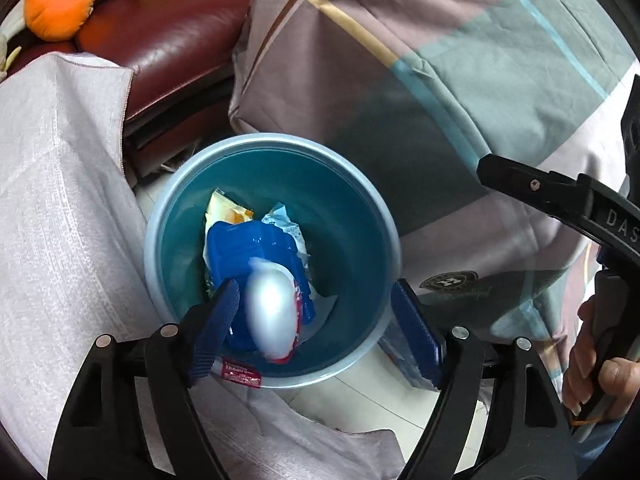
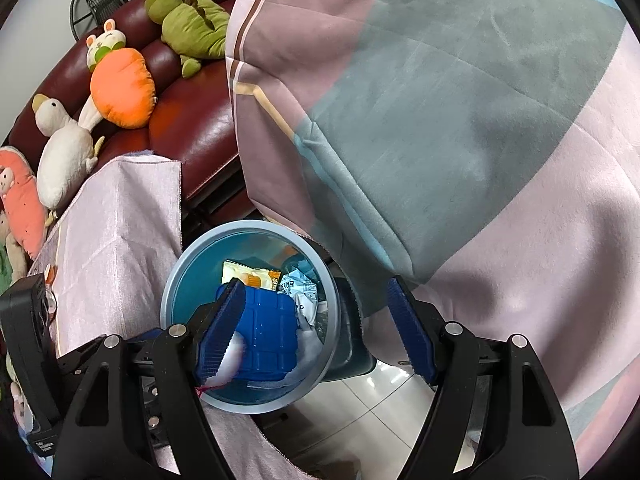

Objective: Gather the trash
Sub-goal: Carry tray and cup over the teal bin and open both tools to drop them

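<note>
The white piece of trash (image 1: pixel 270 312) is a blurred pale oval with a red edge, seen in mid-air just beside one pad of our left claw (image 1: pixel 316 312) and directly above the blue bin (image 1: pixel 356 176); neither pad presses on it, so we judge it to be dropping free into the bin. That left claw stands wide open, its pads spread well apart over the bin's mouth. Below the falling piece, the bin already holds a blue plastic pack (image 2: pixel 268 332), a yellow snack wrapper (image 2: pixel 250 276) and a crumpled white printed wrapper (image 2: pixel 298 288), so several pieces have been collected. Our right claw (image 2: pixel 320 328) also hangs open over the bin's rim with nothing between its pads; from the left camera we see a hand (image 1: pixel 596 368) wrapped around its handle. Beyond the bin, a pale cloth (image 2: pixel 120 216) drapes down on one side and a large patchwork quilt (image 2: pixel 460 120) bulges on the other, with tiled floor (image 2: pixel 360 412) under the bin. Behind sits a dark red leather sofa (image 2: pixel 192 120) lined with plush toys (image 2: pixel 120 88). No other loose trash shows in either view, though the quilt and cloth hide much, so we cannot say whether more remains.
</note>
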